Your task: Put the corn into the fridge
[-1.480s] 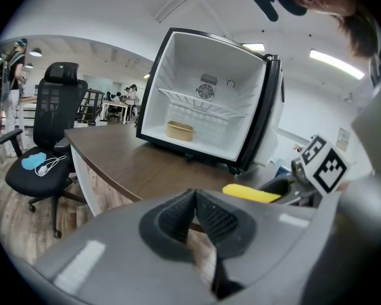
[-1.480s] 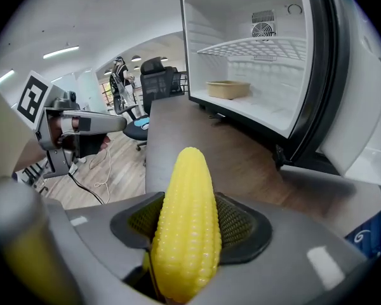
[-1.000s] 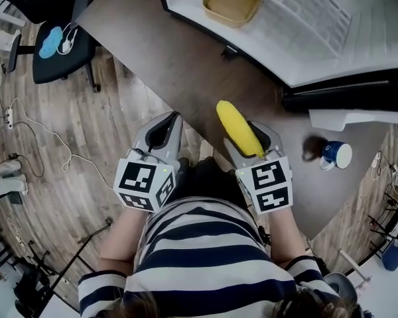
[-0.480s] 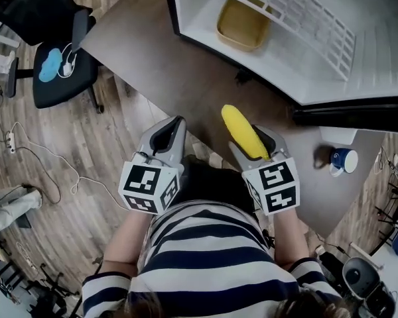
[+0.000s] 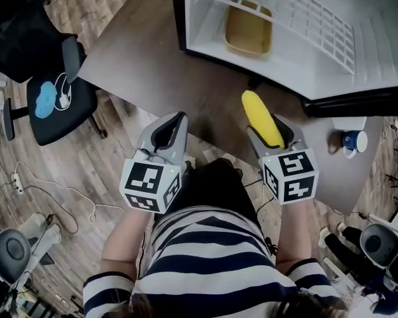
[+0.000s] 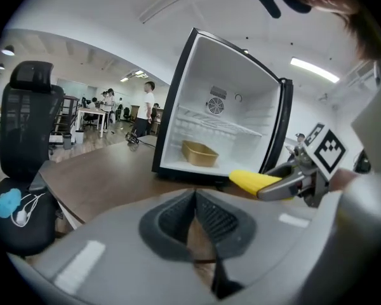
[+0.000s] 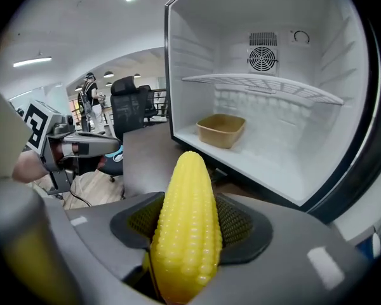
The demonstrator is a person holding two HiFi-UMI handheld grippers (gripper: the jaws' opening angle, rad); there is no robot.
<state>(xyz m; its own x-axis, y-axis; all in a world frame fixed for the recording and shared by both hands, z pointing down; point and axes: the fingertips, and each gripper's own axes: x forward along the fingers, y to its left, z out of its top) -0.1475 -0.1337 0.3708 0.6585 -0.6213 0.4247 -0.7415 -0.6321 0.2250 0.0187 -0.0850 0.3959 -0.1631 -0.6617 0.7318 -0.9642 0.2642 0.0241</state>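
Observation:
A yellow corn cob (image 7: pixel 187 224) (image 5: pixel 261 117) sticks out of my right gripper (image 5: pixel 270 126), whose jaws are shut on it; its tip points at the open fridge (image 7: pixel 267 126) (image 5: pixel 298 38). The fridge stands on the brown table (image 5: pixel 152 65) with its door swung wide, white inside, with a wire shelf (image 7: pixel 260 81). A tan tray (image 7: pixel 220 129) (image 5: pixel 249 29) sits on the fridge floor. My left gripper (image 5: pixel 170 130) hangs at the table's near edge, jaws shut on nothing; from it the corn (image 6: pixel 253 181) shows at the right.
A blue mug (image 5: pixel 353 142) stands on the table to the right of my right gripper. A black office chair (image 5: pixel 53 98) with a blue object on its seat sits on the wooden floor at the left. Cables lie on the floor.
Both grippers have moved closer to the fridge. The right one has carried the corn to the right and towards the open compartment. Both grips are unchanged.

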